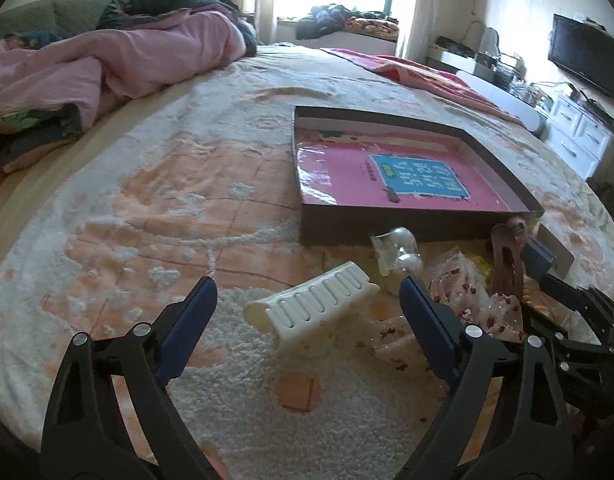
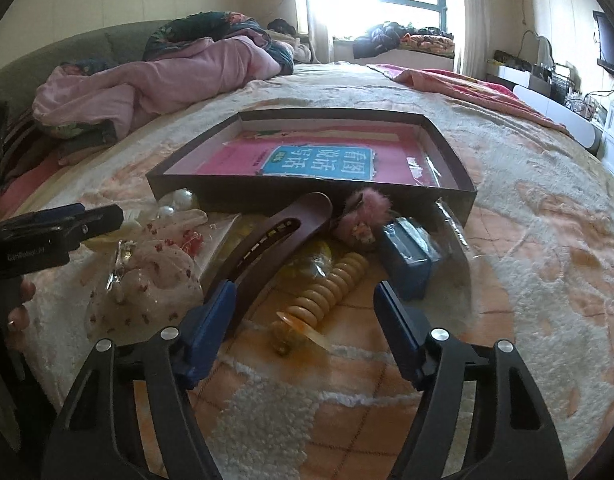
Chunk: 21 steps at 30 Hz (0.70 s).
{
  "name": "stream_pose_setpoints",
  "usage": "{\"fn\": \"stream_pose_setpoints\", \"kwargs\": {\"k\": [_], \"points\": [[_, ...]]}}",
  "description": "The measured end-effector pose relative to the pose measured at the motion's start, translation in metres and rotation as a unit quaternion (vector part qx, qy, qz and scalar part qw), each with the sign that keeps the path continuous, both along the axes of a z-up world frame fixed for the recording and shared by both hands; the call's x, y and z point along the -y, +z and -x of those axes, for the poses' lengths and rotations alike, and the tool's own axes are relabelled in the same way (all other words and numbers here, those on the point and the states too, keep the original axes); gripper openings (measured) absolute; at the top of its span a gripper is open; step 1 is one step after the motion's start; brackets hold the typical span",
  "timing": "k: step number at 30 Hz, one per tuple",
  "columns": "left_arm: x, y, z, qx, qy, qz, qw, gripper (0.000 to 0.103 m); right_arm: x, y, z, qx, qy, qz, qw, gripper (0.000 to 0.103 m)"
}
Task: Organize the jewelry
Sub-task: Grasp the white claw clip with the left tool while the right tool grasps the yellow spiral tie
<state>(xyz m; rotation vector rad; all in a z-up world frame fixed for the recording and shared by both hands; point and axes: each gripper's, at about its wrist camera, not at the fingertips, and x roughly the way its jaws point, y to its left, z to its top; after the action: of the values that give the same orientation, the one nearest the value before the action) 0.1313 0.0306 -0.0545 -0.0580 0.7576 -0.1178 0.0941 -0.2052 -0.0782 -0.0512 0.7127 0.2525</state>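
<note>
A white hair claw clip [image 1: 311, 308] lies on the rug-like bedspread, between the spread blue pads of my left gripper [image 1: 307, 282], which is open and not touching it. My right gripper [image 2: 303, 286] is open too, with a cream beaded hair clip [image 2: 327, 288] lying between its fingers. A long brown hair clip [image 2: 275, 236] runs down to the left pad; I cannot tell whether they touch. Behind both stands a dark shallow box [image 2: 307, 196] [image 1: 387, 224] holding a pink book.
Heaped before the box are bagged pearls [image 2: 179, 200], a floral fabric piece in plastic [image 2: 155, 272], a pink fluffy tie [image 2: 363, 216] and a small blue box [image 2: 407, 260]. A pink quilt [image 1: 127, 56] lies at the far left. A person's fingertips [image 2: 19, 304] show at the left edge.
</note>
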Motion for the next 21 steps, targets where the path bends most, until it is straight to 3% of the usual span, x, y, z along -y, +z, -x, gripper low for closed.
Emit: {"fn": "stream_pose_setpoints", "kwargs": {"k": [7, 13, 15, 21], "points": [[0.005, -0.011, -0.012, -0.017, -0.026, -0.001, 0.9995, 0.067, 0.007, 0.001, 0.002, -0.005, 0.006, -0.019, 1.0, 0.06], [0.007, -0.015, -0.02, -0.025, -0.044, 0.003, 0.9987, 0.04, 0.016, 0.002, 0.005, -0.016, 0.002, -0.039, 0.999, 0.053], [0.01, -0.016, -0.019, -0.026, -0.055, 0.002, 0.9982, 0.022, 0.018, 0.003, 0.007, -0.016, -0.002, -0.039, 0.999, 0.047], [0.013, -0.011, -0.013, -0.016, -0.063, 0.004, 0.9979, 0.02, 0.013, -0.002, 0.0, -0.039, -0.009, -0.037, 0.999, 0.043]]}}
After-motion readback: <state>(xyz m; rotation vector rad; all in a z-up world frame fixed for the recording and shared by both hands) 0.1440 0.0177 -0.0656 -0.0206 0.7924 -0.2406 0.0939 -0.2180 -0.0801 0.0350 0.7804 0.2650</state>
